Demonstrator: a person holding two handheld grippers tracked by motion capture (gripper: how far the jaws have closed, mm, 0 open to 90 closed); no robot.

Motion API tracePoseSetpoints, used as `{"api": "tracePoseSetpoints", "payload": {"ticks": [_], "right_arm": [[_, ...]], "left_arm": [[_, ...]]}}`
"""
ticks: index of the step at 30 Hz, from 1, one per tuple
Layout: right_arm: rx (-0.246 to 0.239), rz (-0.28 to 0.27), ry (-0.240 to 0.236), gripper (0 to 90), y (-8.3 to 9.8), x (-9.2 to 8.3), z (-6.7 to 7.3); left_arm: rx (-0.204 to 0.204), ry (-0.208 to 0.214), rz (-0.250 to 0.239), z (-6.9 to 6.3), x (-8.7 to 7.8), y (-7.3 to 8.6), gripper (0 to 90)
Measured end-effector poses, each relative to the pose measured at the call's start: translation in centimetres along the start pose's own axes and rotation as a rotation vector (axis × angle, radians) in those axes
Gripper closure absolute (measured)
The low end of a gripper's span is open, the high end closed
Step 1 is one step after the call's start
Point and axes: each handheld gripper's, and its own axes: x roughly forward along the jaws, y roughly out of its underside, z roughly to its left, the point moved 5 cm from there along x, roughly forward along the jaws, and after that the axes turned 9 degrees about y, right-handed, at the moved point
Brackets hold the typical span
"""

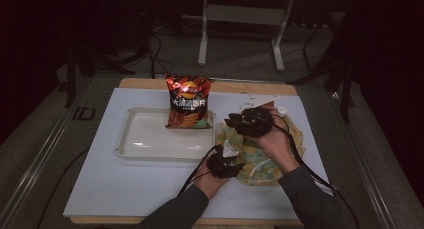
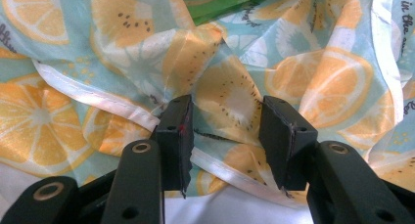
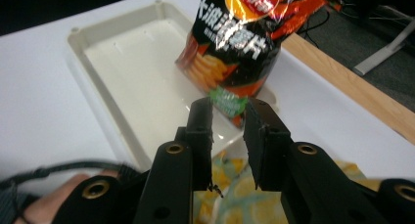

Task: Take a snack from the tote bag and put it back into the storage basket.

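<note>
A cloth bag (image 1: pixel 262 161) printed with orange slices lies on the right of the white board. My left gripper (image 1: pixel 230 158) is at the bag's near left edge. In the left gripper view its jaws (image 2: pixel 226 131) stand apart over a raised fold and the white hem of the cloth bag (image 2: pixel 318 87). A green packet (image 2: pixel 220 1) peeks out of the cloth farther on. My right gripper (image 1: pixel 232 122) hovers over the bag's far left side, its jaws (image 3: pixel 228 126) a narrow gap apart with nothing between them. They point at a red-and-black chip bag (image 3: pixel 235 43) standing at the right end of a white tray (image 1: pixel 150 136).
The white board (image 1: pixel 125 189) covers a wooden table (image 1: pixel 150 83) and has bare room left of and in front of the tray (image 3: pixel 132 72). The left hand (image 3: pixel 44 204) and its cable sit low in the right gripper view. Metal stand legs rise beyond the table.
</note>
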Motion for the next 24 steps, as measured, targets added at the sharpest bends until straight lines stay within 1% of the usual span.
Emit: {"api": "tracePoseSetpoints", "payload": {"ticks": [3, 5, 8, 10, 11, 14, 18, 21, 24], "right_arm": [[-0.004, 0.001, 0.011, 72.7, 1.1, -0.7, 0.0], [0.008, 0.000, 0.009, 72.8, 1.7, -1.1, -0.1], [0.020, 0.001, 0.018, 72.8, 2.9, -1.6, -0.4], [0.033, 0.004, 0.017, 72.7, 3.6, -1.9, -0.6], [0.033, 0.003, 0.017, 72.6, 3.9, -1.9, -0.7], [0.034, 0.016, 0.030, 71.9, 5.1, -2.2, -0.9], [0.051, 0.033, 0.044, 70.7, 6.9, -2.4, -1.1], [0.072, 0.033, 0.043, 70.3, 8.2, -2.7, -1.2], [0.105, 0.043, 0.029, 69.5, 9.7, -2.9, -1.2]], "left_arm": [[0.002, -0.002, 0.001, 0.0, 0.0, 0.0, 55.7], [0.001, -0.001, 0.001, 0.0, 0.0, 0.0, 55.7], [0.001, -0.001, 0.002, 0.0, 0.0, 0.0, 55.7], [0.001, -0.002, 0.001, 0.0, 0.0, 0.0, 55.7], [0.000, 0.001, 0.003, 0.0, 0.0, 0.0, 55.7], [0.002, 0.002, 0.004, 0.0, 0.0, 0.0, 55.6], [0.002, 0.001, 0.002, 0.0, 0.0, 0.0, 55.6], [0.000, 0.001, 0.000, 0.0, 0.0, 0.0, 55.6], [0.001, 0.003, 0.005, 0.0, 0.0, 0.0, 55.6]]}}
